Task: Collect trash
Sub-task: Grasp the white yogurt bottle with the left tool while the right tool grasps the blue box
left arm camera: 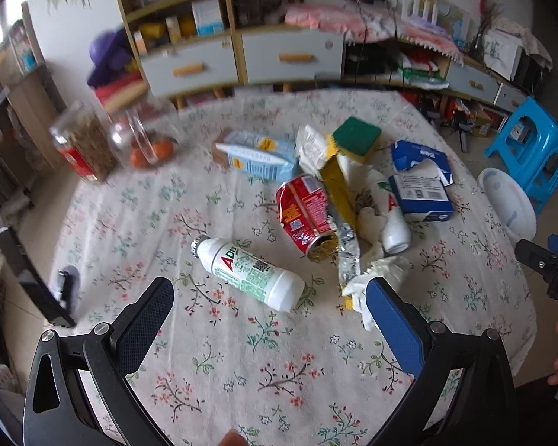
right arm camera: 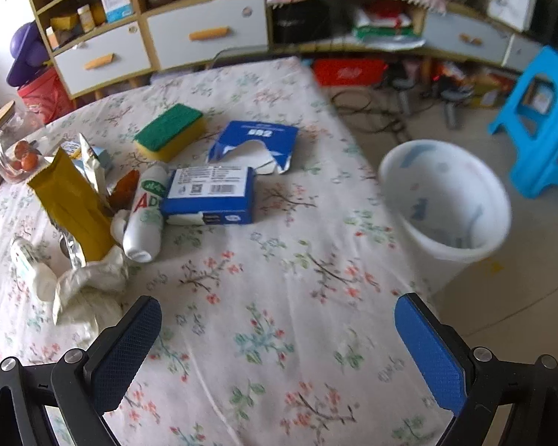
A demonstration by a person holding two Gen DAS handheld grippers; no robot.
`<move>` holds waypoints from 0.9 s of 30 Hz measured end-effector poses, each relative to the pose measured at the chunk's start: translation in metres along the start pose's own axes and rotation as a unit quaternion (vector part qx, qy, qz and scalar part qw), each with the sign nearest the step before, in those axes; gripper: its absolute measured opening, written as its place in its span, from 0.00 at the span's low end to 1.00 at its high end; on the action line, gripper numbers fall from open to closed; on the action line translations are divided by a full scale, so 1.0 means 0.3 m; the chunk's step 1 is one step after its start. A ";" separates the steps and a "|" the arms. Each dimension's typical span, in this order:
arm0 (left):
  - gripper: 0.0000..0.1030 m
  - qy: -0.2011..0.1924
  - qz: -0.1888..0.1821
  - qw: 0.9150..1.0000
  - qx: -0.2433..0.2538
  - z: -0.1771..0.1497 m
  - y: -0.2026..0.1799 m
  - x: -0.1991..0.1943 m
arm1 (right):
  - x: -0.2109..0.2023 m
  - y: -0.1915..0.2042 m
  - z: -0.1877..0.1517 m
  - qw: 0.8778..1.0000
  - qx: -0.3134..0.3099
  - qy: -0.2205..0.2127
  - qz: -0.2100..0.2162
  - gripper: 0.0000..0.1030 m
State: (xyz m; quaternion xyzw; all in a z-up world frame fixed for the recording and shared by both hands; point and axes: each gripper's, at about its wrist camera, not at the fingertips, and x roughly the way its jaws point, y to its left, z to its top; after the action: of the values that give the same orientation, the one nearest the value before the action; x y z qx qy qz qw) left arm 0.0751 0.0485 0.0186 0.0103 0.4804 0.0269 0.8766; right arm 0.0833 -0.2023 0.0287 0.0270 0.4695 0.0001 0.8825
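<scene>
Trash lies in a heap on a floral tablecloth (left arm camera: pixel 241 353). A white AD bottle (left arm camera: pixel 249 273) lies on its side just ahead of my left gripper (left arm camera: pixel 268 297), which is open and empty. Behind it are a crushed red can (left arm camera: pixel 308 215), a yellow foil wrapper (left arm camera: pixel 338 189), a second white bottle (left arm camera: pixel 390 219), crumpled white paper (left arm camera: pixel 375 275), a blue box (left arm camera: pixel 420 193) and a light blue carton (left arm camera: pixel 256 156). My right gripper (right arm camera: pixel 275 319) is open and empty above bare cloth; the blue box (right arm camera: pixel 212 193) and the white bin (right arm camera: pixel 446 200) lie ahead of it.
A green-and-yellow sponge (right arm camera: pixel 171 130) and a torn blue box flap (right arm camera: pixel 256 141) lie further back. Glass jars (left arm camera: pixel 141 137) stand at the table's far left. A blue plastic stool (right arm camera: pixel 547 126) stands on the floor beyond the bin. Cabinets (left arm camera: pixel 241 55) line the back wall.
</scene>
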 end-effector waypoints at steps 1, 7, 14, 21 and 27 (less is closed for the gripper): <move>1.00 0.019 -0.007 1.000 -0.006 0.022 0.021 0.031 | 0.018 0.000 0.016 1.000 0.000 0.005 0.001 1.00; 1.00 0.073 -0.021 0.996 -0.051 0.042 0.106 0.172 | 0.165 -0.010 0.112 0.998 0.025 0.049 0.031 1.00; 0.93 0.148 -0.121 0.967 -0.170 -0.021 0.210 0.350 | 0.316 0.013 0.172 0.993 0.046 0.093 0.063 1.00; 0.68 0.131 -0.135 0.964 -0.188 -0.001 0.240 0.380 | 0.411 0.074 0.217 0.990 0.037 0.109 0.077 1.00; 0.50 0.119 -0.145 0.964 -0.188 0.010 0.245 0.386 | 0.482 0.120 0.245 0.989 0.038 0.123 0.079 1.00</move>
State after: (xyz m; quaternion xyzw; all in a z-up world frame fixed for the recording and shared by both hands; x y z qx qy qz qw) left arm 0.1372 0.1285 -0.0741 -0.2278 0.5642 -0.0090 0.7935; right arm 0.2258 -0.1661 -0.0484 0.0971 0.5704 0.0551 0.8137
